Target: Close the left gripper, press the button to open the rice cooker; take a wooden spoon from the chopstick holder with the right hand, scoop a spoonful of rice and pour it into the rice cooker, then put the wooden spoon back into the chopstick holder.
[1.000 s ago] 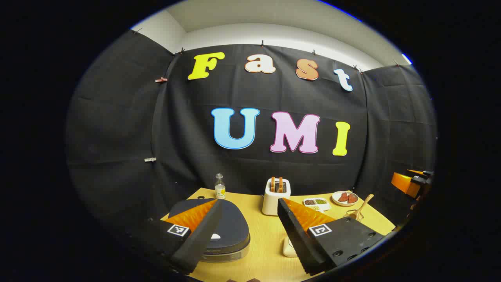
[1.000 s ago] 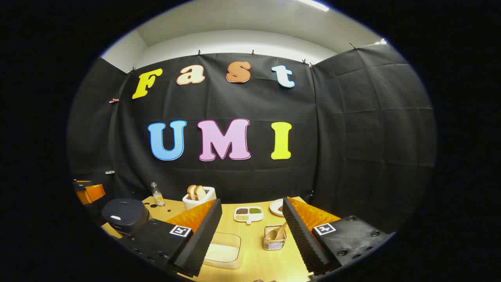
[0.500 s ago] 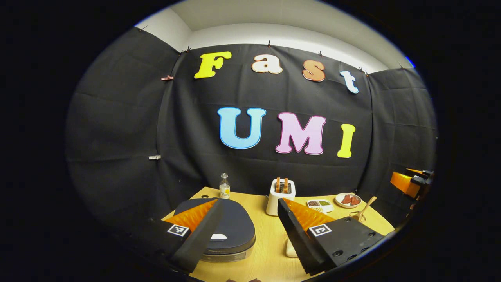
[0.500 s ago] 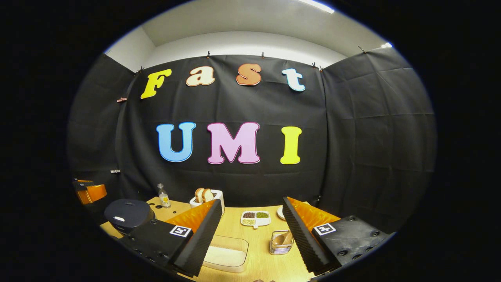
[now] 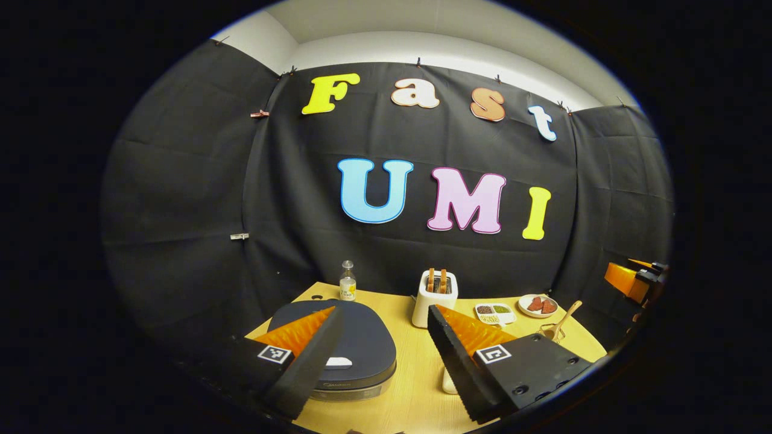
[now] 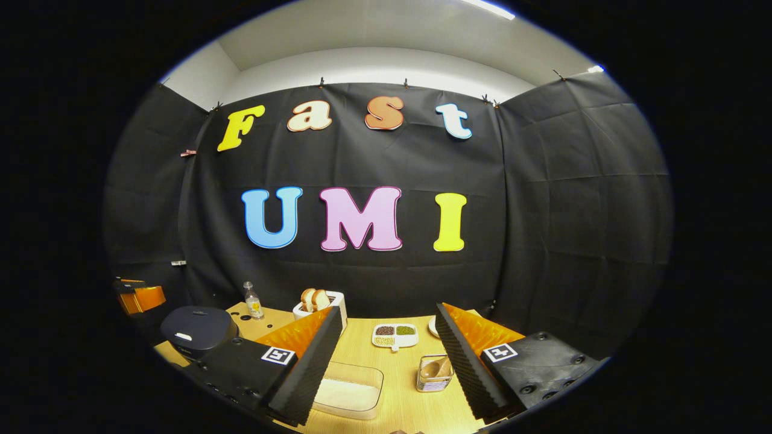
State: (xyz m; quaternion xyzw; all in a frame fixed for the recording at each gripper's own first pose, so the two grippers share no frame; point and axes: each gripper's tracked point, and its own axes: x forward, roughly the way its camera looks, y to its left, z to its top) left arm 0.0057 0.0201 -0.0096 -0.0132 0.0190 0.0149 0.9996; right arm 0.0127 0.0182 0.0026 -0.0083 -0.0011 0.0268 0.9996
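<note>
Both hand-held grippers we held wide open: the left hand-held gripper (image 5: 383,337) just above the shut rice cooker (image 5: 362,343), the right hand-held gripper (image 6: 389,352) with the spoon (image 6: 439,367) in its holder (image 6: 432,377) between its fingers.

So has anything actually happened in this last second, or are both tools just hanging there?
Only a little. The left tool has eased forward toward the rice cooker, which looms larger between its fingers; the right tool has crept toward the rice container and chopstick holder. Both stay open, holding nothing. The lid is shut, and the wooden spoon sits in the holder.
</note>
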